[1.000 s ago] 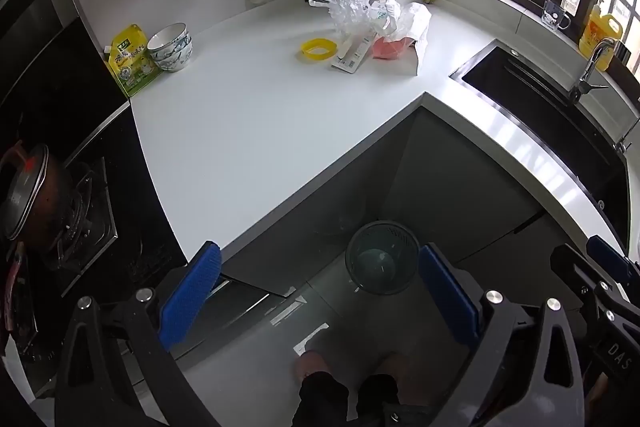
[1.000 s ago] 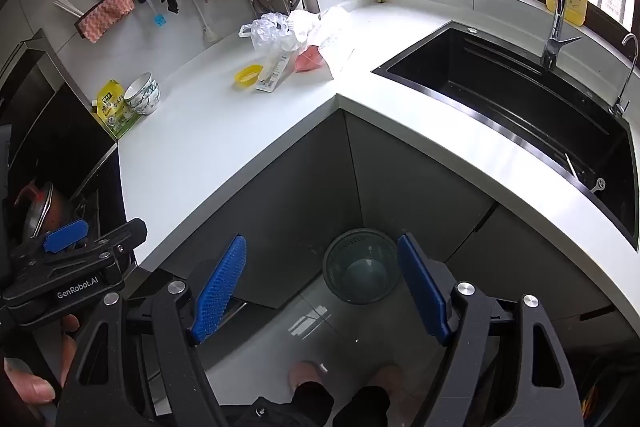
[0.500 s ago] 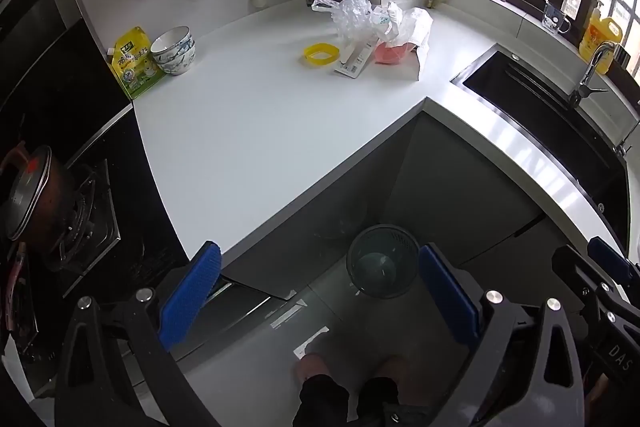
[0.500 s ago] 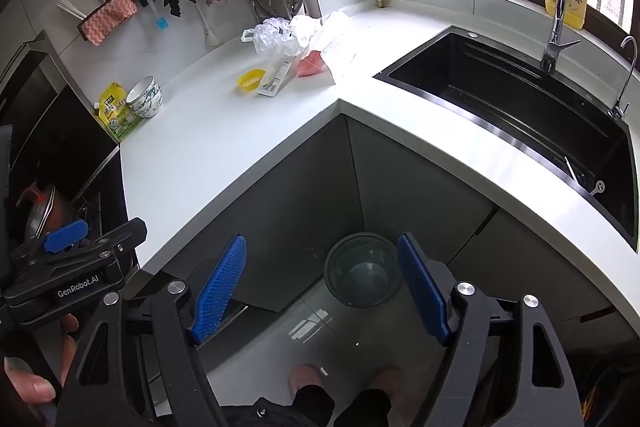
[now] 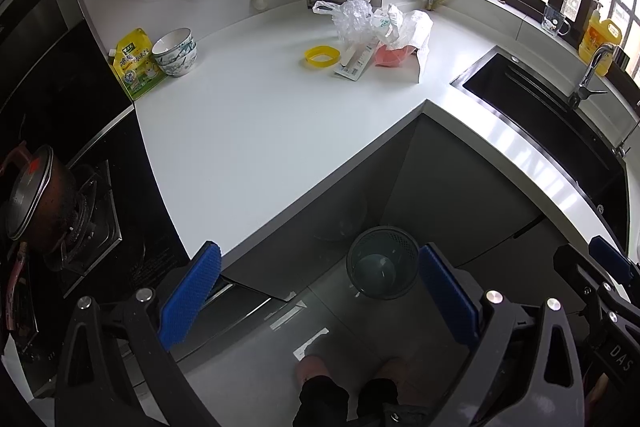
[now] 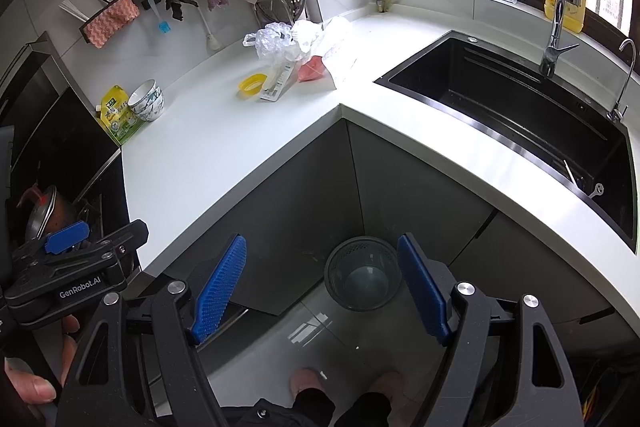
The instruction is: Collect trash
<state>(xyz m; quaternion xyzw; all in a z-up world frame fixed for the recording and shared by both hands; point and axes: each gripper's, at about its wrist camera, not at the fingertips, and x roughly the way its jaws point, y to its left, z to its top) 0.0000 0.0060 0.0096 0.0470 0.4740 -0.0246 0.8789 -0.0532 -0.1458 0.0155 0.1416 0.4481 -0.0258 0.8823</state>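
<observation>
Viewpoint has drifted slightly nearer the worktop (image 5: 240, 131); both grippers' fingers (image 5: 190, 297) stay wide, empty. Trash (image 5: 372, 35) far, uncollected; bin (image 5: 382, 267) empty.

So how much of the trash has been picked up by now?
None, it seems. The bin on the floor looks empty. Both the left hand-held gripper and the right hand-held gripper are open and hold nothing. The plastic bags, yellow ring and wrapper lie on the counter.
</observation>
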